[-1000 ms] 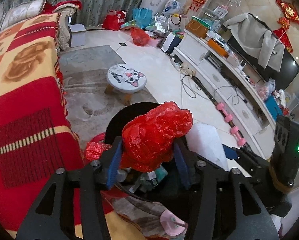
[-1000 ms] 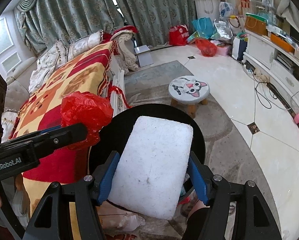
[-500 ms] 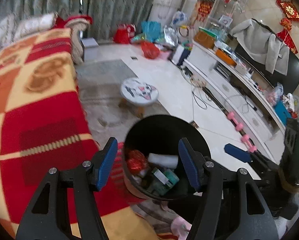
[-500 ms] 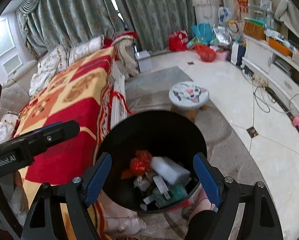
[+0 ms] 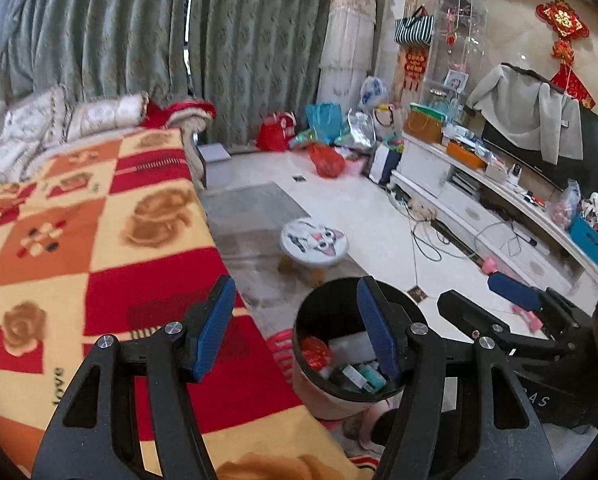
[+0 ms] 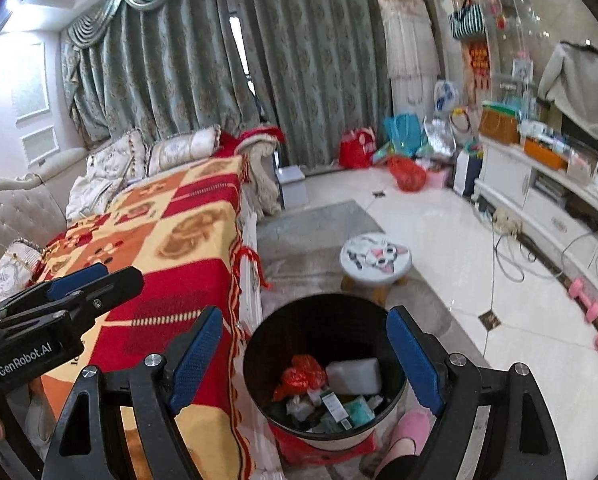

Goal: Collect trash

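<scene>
Left wrist view: left tool (image 5: 295, 328) spread wide, blue pads bare, nothing between them. Round black trash bin (image 5: 327, 312) below on the floor beside the red and yellow checked blanket (image 5: 99, 240), holding a crumpled red plastic bag (image 5: 315, 354) and a white foam block (image 5: 351, 346). Best kept clear of the bin rim when turning toward the next scrap.

Right wrist view: right tool (image 6: 305, 354) likewise released and empty, poised above the same bin (image 6: 319, 320). Red bag (image 6: 301, 376), foam block (image 6: 353, 376) and small cartons lying inside. Pink slipper (image 6: 409, 426) just beside the bin. Worth scanning floor and blanket for leftover litter before reaching.
</scene>
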{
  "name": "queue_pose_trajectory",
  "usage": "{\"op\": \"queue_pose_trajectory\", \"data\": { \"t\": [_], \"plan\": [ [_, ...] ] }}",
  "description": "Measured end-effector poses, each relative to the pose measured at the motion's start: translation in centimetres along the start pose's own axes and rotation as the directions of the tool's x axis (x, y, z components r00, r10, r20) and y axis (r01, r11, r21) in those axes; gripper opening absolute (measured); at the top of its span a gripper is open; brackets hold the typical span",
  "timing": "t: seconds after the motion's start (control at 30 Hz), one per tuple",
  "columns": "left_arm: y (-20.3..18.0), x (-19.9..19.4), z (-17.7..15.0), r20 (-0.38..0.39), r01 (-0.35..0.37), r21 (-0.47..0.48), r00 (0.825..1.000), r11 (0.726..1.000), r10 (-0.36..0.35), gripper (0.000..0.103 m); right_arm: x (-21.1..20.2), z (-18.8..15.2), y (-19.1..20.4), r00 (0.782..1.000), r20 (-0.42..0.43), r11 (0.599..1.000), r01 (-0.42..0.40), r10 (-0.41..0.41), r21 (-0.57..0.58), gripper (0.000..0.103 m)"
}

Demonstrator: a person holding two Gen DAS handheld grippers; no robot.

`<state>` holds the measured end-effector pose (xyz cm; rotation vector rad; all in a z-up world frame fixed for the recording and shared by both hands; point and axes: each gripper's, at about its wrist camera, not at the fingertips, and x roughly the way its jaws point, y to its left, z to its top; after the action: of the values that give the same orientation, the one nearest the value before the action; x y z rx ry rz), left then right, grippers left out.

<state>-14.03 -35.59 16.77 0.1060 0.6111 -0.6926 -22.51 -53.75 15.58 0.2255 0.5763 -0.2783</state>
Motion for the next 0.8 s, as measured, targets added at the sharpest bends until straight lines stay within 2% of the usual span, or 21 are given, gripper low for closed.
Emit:
{"op": "queue_pose_trajectory", "data": {
  "t": [0.17,0.47,0.8],
  "plan": [
    [0.8,-2.0,0.2,0.047,-0.024,-0.007,0.999,1.000,0.025,0.062,-1.3,0.6,0.6,0.999,0.038,1.000,0.010,-0.010,-0.007,0.083],
    [1.1,-3.5,0.4,0.077,-0.048,-0.001,0.996,0.999,0.048,0.062,-2.7,1.2,1.7,0.997,0.076,1.000,0.010,-0.008,-0.020,0.085],
    [1.2,-3.9,0.7,0.096,-0.042,-0.002,0.994,0.999,0.042,0.062,-3.0,1.7,2.3,0.995,0.093,0.999,0.020,-0.016,-0.031,0.087]
  ]
}}
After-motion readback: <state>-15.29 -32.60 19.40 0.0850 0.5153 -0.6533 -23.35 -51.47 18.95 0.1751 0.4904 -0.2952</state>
